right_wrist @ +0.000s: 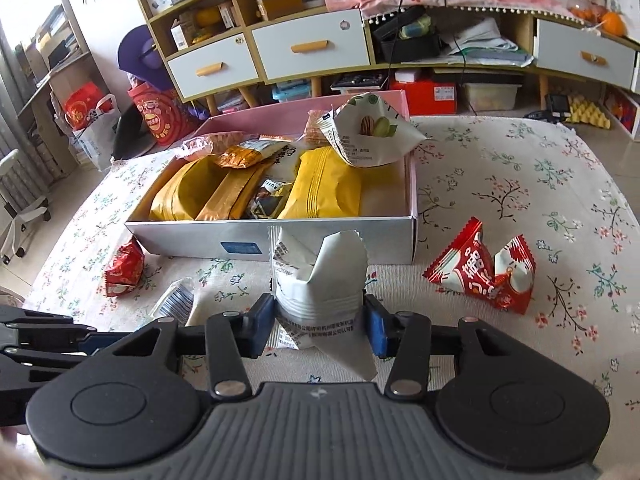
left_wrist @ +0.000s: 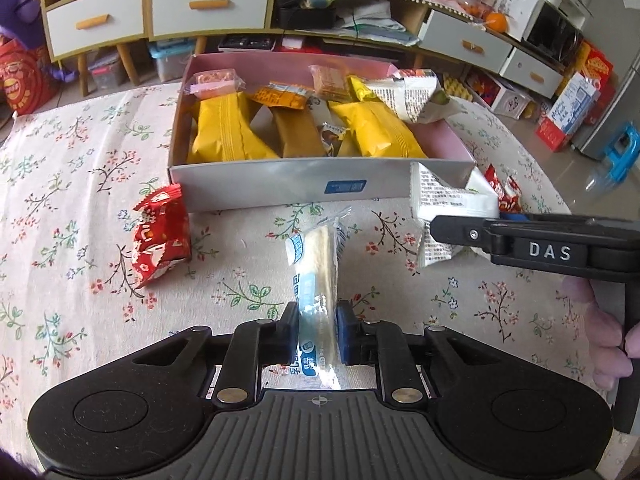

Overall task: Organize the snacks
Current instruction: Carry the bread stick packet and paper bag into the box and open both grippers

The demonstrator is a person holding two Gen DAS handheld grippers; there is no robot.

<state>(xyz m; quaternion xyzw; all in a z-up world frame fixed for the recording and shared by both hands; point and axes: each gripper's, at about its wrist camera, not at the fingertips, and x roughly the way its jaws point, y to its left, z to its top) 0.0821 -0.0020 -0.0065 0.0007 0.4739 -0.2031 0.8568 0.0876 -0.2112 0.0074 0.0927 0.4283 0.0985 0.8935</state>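
Both grippers are loaded at once here; the left gripper [left_wrist: 318,336] has its jaws pinched narrow on a slim clear-wrapped wafer stick [left_wrist: 316,276], which stands up from the pads at centre frame in the left view, just in front of the box's near wall; the right gripper [right_wrist: 320,328] has its jaws set wider, pressing both sides of a white pyramid snack pack [right_wrist: 320,280] at lower centre of the right view; the snack box [right_wrist: 340,240] sits beyond both, already holding yellow packets and 1 more white pyramid pack at its far right corner; so the step in hand looks like the pick, done on both sides, with the carry to the box next; I'd say each packet needs lifting over the near wall and setting into a gap between the yellow packets; 2 red packets remain on the floral cloth, 1 at left [left_wrist: 160,236] and 1 at right [right_wrist: 484,272], still to collect.
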